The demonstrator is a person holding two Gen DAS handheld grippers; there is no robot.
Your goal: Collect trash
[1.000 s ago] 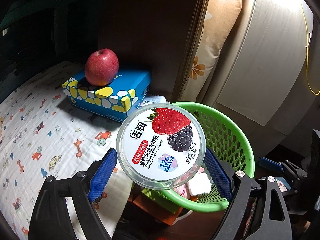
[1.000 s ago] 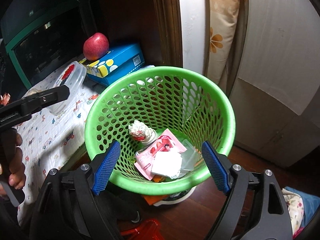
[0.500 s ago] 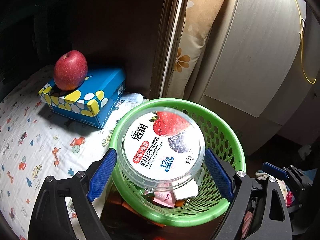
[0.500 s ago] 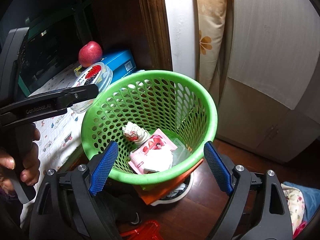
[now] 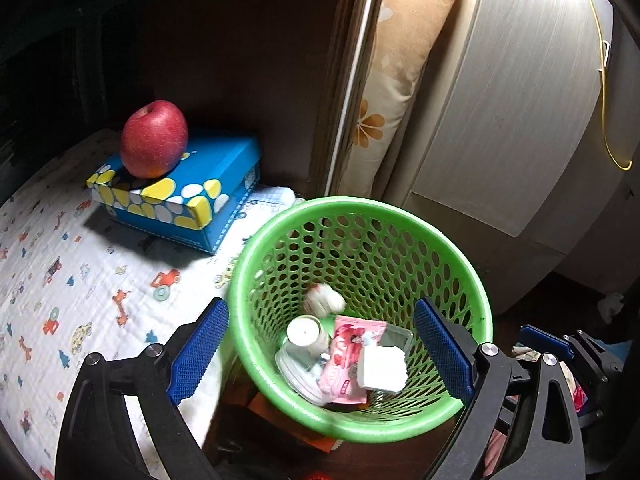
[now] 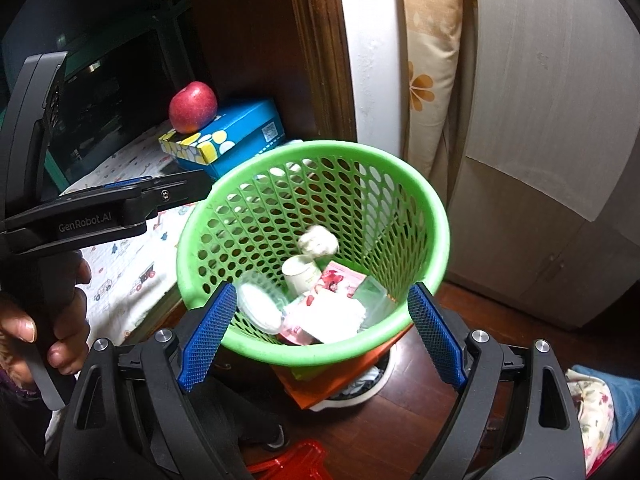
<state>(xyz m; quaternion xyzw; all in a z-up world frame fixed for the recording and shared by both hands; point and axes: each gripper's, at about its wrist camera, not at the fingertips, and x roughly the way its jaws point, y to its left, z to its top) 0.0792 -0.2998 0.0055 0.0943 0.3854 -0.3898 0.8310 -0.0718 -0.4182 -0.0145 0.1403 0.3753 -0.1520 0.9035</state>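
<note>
A green perforated trash basket [image 5: 476, 300] stands beside the bed; it also shows in the right wrist view [image 6: 432, 208]. Inside lie the clear yogurt tub [image 5: 298, 364] on its side [image 6: 258, 306], a small white cup [image 5: 306, 332], a pink wrapper [image 5: 346, 354], a white tissue [image 5: 382, 368] and a crumpled wad [image 5: 324, 300]. My left gripper [image 5: 320, 350] is open and empty above the basket's near rim. My right gripper [image 6: 318, 332] is open and empty at the basket's near side.
A red apple [image 5: 154, 138] sits on a blue spotted box [image 5: 188, 196] on the printed bed sheet [image 5: 60, 280]. A floral pillow [image 5: 384, 92] and a pale cabinet [image 5: 504, 120] stand behind the basket. An orange item [image 6: 340, 376] lies under the basket on the wooden floor.
My left gripper carried the yogurt tub over the basket and opened. The tub dropped into the basket. The right gripper stayed open and shifted slightly.
</note>
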